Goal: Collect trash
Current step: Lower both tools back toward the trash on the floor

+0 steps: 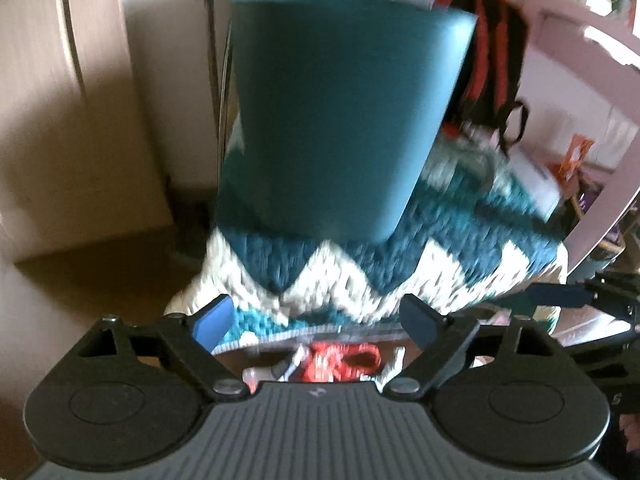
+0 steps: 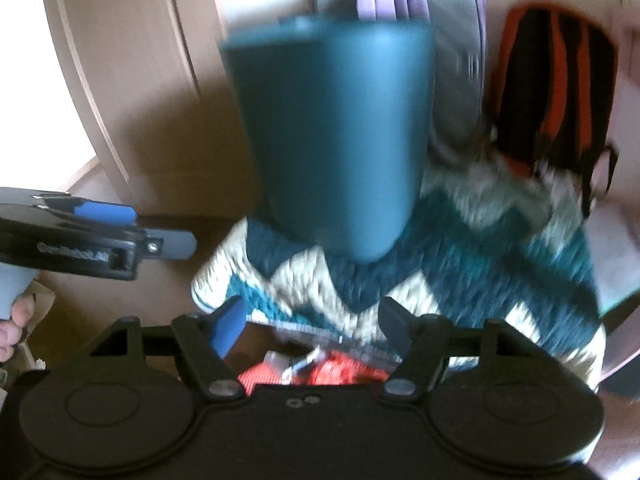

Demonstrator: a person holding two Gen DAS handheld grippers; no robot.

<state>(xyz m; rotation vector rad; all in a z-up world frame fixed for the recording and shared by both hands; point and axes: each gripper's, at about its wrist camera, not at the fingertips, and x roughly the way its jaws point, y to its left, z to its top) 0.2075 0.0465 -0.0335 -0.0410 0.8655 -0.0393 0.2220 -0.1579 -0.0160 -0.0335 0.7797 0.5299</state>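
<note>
A teal plastic bin (image 1: 340, 120) stands upright on a teal-and-white zigzag rug (image 1: 400, 276), straight ahead in both views; it also shows in the right wrist view (image 2: 336, 140). My left gripper (image 1: 316, 320) is open and empty, short of the bin. My right gripper (image 2: 312, 322) is open and empty, also short of it. Red-and-white crumpled trash (image 1: 340, 364) lies on the floor just under the left gripper, and shows in the right wrist view (image 2: 320, 372) too. Both views are blurred.
A purple-grey backpack (image 2: 420, 8) and a black-and-orange backpack (image 2: 552, 92) lean behind the bin. A wooden wardrobe (image 2: 132, 80) stands at the left. A pink piece of furniture (image 1: 592, 100) is at the right. The left gripper (image 2: 100, 236) shows at the right view's left edge.
</note>
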